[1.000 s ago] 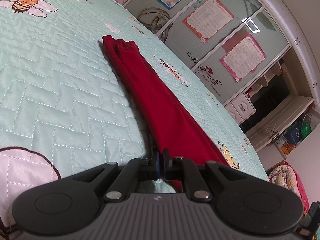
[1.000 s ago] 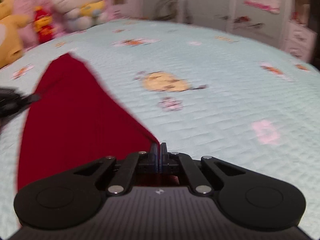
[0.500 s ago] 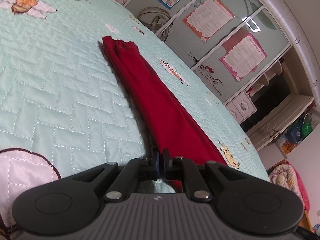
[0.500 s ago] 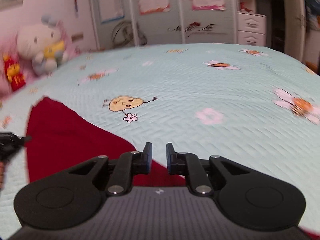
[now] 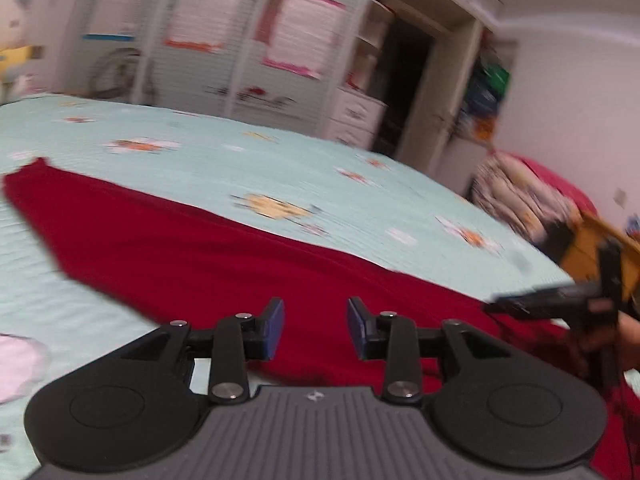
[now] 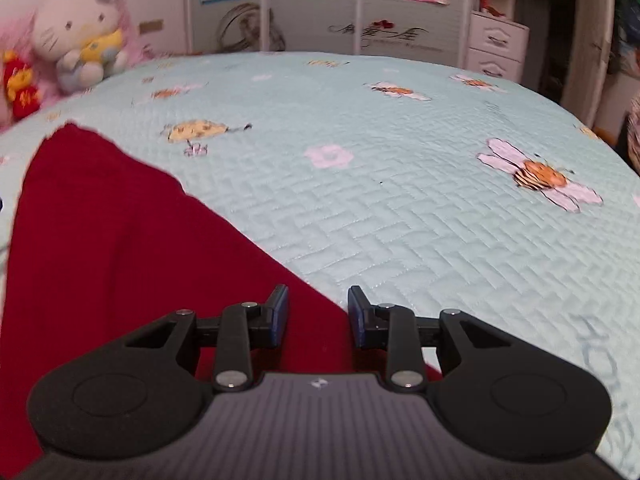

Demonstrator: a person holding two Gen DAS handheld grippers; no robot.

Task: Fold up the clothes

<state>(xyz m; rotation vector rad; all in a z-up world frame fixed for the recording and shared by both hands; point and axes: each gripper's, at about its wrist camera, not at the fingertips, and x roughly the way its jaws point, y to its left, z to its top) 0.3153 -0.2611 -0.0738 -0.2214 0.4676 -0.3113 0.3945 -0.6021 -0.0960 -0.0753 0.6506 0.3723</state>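
- Left gripper (image 5: 315, 328): jaws spread apart, nothing between them, blue pads facing each other; black linkage arms with silver pivot pins, ribbed grey body behind.
- Right gripper (image 6: 318, 316): jaws likewise spread, empty; same black arms, ribbed grey housing.
- Red garment (image 6: 100, 240): lying flat on the bed, matte soft-looking fabric, long tapered shape narrowing to a far corner; near end wide, running under both grippers.
- In the left wrist view, garment (image 5: 192, 248) stretched diagonally from far left to near right, straight upper edge against the bedspread, faint lengthwise crease; near-right part slightly bunched.
- Right jaws straddling the garment's right edge: left pad over red cloth, right pad over bedspread.
- Bedspread (image 6: 400, 200): pale mint, quilted in a herringbone stitch, slight sheen; printed bees, pink flowers, a yellow cartoon figure.
- Right gripper visible in the left wrist view at the right edge (image 5: 560, 300), black and blurred, over the garment's near-right end, with an orange-yellow part behind it.
- Plush cat toy (image 6: 76, 40), white with yellow outfit, at the bed's far left; small red plush (image 6: 20, 88) beside it.
- White slatted wardrobe doors (image 6: 320, 12) behind the bed, pink-bordered sheets stuck on; white drawer unit (image 6: 496, 48) to the right.
- Left wrist view motion-blurred.
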